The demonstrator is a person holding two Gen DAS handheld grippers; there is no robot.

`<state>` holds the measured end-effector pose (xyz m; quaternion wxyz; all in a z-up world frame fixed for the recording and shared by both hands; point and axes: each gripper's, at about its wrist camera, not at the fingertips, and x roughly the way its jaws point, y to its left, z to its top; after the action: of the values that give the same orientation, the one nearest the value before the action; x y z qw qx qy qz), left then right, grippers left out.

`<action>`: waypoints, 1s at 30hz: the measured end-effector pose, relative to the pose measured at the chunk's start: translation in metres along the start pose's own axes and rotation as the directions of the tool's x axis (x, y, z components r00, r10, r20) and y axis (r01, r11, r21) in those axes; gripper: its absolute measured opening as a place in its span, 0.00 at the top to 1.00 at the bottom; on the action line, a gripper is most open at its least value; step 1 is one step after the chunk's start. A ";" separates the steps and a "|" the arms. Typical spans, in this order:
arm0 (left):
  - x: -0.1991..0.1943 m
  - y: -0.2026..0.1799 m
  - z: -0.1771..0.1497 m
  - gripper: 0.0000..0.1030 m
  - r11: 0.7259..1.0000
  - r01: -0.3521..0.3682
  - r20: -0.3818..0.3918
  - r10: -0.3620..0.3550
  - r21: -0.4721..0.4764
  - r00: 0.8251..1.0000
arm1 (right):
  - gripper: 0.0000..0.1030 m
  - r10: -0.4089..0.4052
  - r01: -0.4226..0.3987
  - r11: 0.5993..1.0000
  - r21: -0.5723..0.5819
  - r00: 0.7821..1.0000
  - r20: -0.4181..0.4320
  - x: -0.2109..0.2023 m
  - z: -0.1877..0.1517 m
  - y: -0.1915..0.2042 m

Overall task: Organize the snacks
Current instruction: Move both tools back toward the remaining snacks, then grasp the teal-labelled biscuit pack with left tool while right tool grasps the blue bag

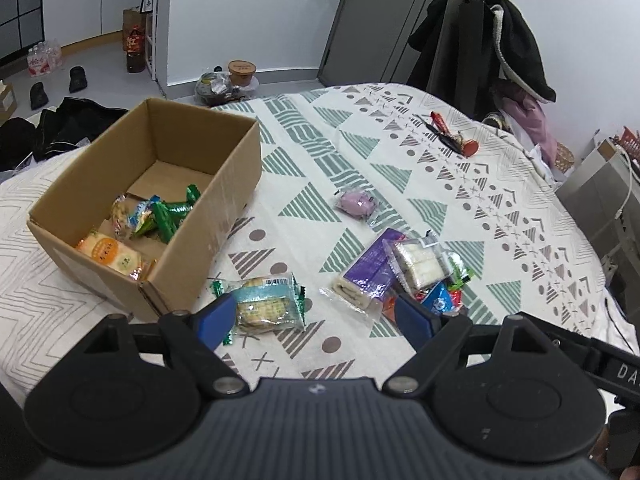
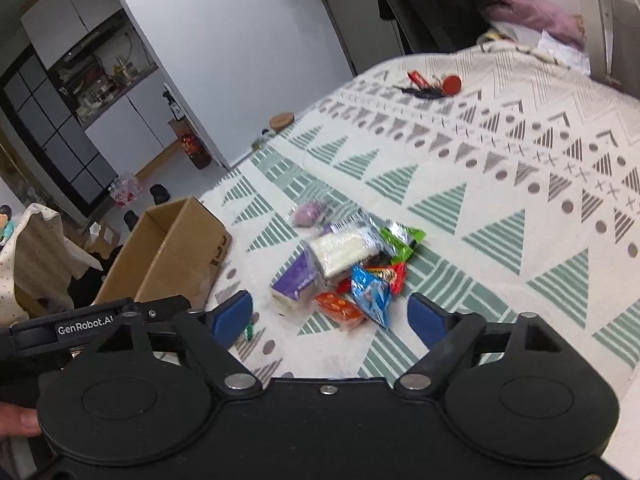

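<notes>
An open cardboard box (image 1: 224, 184) stands on the patterned bedspread (image 1: 500, 200) at the left, holding several snack packets (image 1: 156, 216). My left gripper (image 1: 316, 316) is open just above the spread; a blue-wrapped cracker pack (image 1: 266, 302) lies by its left pad. A pile of snacks (image 1: 408, 268) with a purple pack lies near its right pad. A purple bun packet (image 1: 357, 204) lies farther off. In the right wrist view my right gripper (image 2: 332, 316) is open, empty, just short of the snack pile (image 2: 348, 264), where an orange packet (image 2: 342, 310) and a blue one (image 2: 372, 294) lie nearest.
Small red and black items (image 1: 452, 136) lie at the far side of the bed. Dark clothes hang on a stand (image 1: 480, 40) beyond. Bottles and shoes (image 1: 76, 80) sit on the floor at the left. The box (image 2: 172, 256) is left of the right gripper.
</notes>
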<state>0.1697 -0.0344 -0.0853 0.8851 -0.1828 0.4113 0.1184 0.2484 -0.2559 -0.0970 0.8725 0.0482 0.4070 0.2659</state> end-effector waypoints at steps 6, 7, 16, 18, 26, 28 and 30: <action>0.025 -0.001 -0.009 0.18 1.000 -0.024 -0.019 0.023 -0.012 1.000 | 0.28 -0.004 0.004 1.000 0.004 1.000 -0.026 0.015 0.003 -0.005; 0.029 0.000 -0.010 0.20 0.999 -0.029 -0.020 0.028 -0.016 0.999 | 0.29 -0.002 0.002 1.000 0.004 1.000 -0.026 0.016 0.003 -0.005; 0.067 0.006 -0.018 0.20 0.995 -0.085 -0.057 0.083 -0.045 0.995 | 0.41 0.003 -0.002 1.000 0.010 0.995 -0.095 0.046 0.003 -0.013; 0.075 0.008 -0.019 0.20 0.995 -0.094 -0.070 0.091 -0.040 0.993 | 0.41 0.002 -0.001 1.000 0.012 0.994 -0.107 0.052 0.003 -0.015; 0.097 0.020 -0.023 0.20 0.987 -0.138 -0.097 0.129 -0.086 0.987 | 0.41 -0.012 0.013 1.000 0.011 0.989 -0.148 0.072 0.004 -0.018; 0.100 0.022 -0.025 0.19 0.983 -0.158 -0.093 0.150 -0.091 0.984 | 0.41 -0.018 0.020 1.000 0.009 0.988 -0.153 0.077 0.004 -0.019; 0.103 0.023 -0.026 0.19 0.981 -0.172 -0.091 0.164 -0.086 0.982 | 0.41 -0.028 0.029 1.000 0.006 0.986 -0.163 0.081 0.003 -0.020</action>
<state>0.2091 -0.0184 -0.1854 0.8446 -0.1934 0.4557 0.2041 0.3018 -0.2316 -0.1566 0.8398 0.0239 0.4787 0.2549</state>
